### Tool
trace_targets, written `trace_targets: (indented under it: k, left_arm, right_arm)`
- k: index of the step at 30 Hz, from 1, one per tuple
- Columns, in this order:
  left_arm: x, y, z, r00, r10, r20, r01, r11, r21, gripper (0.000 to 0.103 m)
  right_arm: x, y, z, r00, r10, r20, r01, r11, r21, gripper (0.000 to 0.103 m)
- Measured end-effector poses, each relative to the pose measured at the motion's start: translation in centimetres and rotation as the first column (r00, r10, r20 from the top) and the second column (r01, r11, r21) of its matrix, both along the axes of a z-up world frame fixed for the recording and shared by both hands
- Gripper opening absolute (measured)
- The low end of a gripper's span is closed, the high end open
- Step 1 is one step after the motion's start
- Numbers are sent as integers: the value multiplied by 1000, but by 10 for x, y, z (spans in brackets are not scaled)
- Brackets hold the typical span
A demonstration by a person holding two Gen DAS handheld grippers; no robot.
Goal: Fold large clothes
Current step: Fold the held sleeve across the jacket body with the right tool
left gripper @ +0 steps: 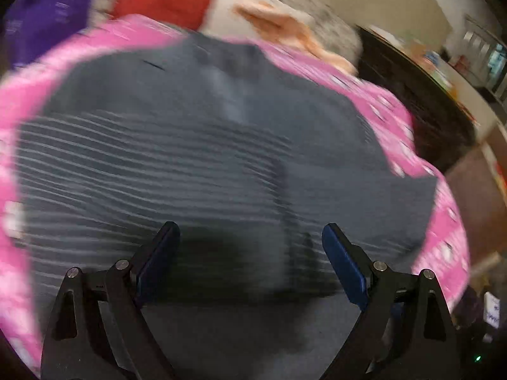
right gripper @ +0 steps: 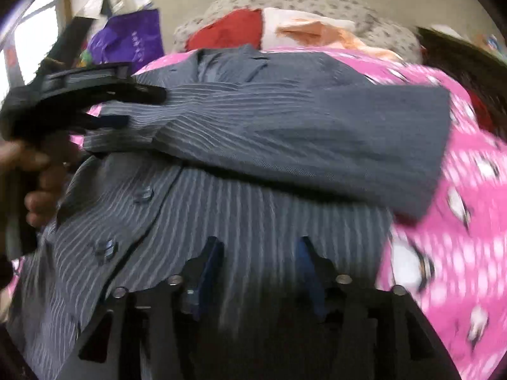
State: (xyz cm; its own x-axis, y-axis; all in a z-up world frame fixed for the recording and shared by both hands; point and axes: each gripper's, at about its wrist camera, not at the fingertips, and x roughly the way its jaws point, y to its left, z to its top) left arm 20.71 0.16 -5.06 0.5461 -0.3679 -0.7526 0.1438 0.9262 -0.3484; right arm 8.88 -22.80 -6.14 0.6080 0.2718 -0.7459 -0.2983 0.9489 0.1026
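Note:
A grey pinstriped jacket (right gripper: 253, 221) lies front up on a pink patterned blanket (right gripper: 459, 221), its buttons (right gripper: 144, 194) showing. One sleeve (right gripper: 285, 133) is folded across the chest. My right gripper (right gripper: 258, 242) hovers over the lower front of the jacket, open, with only flat cloth beneath its fingers. The left gripper (right gripper: 142, 106), held by a hand (right gripper: 35, 171), is at the sleeve's left end with its jaws wide apart. In the blurred left wrist view the left gripper (left gripper: 250, 231) stands open above the jacket (left gripper: 206, 158), nothing pinched.
Red, white and orange clothes (right gripper: 253, 28) are piled behind the jacket on a grey speckled cushion (right gripper: 380, 15). A purple bag (right gripper: 133, 38) stands at the back left. A dark table (left gripper: 427, 117) borders the blanket (left gripper: 380, 101) on the right.

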Motion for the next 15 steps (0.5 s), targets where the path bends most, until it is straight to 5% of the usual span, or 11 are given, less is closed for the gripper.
trace_targets:
  k: [5, 8, 10, 15]
  left_arm:
    - [2, -45, -9, 991, -132, -3, 132, 991, 8, 91]
    - [9, -43, -6, 987, -158, -21, 155, 983, -96, 66]
    - [13, -41, -5, 985, -171, -22, 166, 976, -139, 40]
    - [33, -59, -15, 978, -194, -81, 185, 977, -108, 33]
  right_arm:
    - [-1, -5, -6, 999, -45, -1, 45, 999, 3, 71]
    - [0, -5, -6, 999, -51, 4, 51, 999, 6, 71]
    - [-2, -8, -6, 999, -50, 4, 50, 999, 15, 71]
    - [-1, -11, -7, 999, -51, -4, 51, 998, 44, 72]
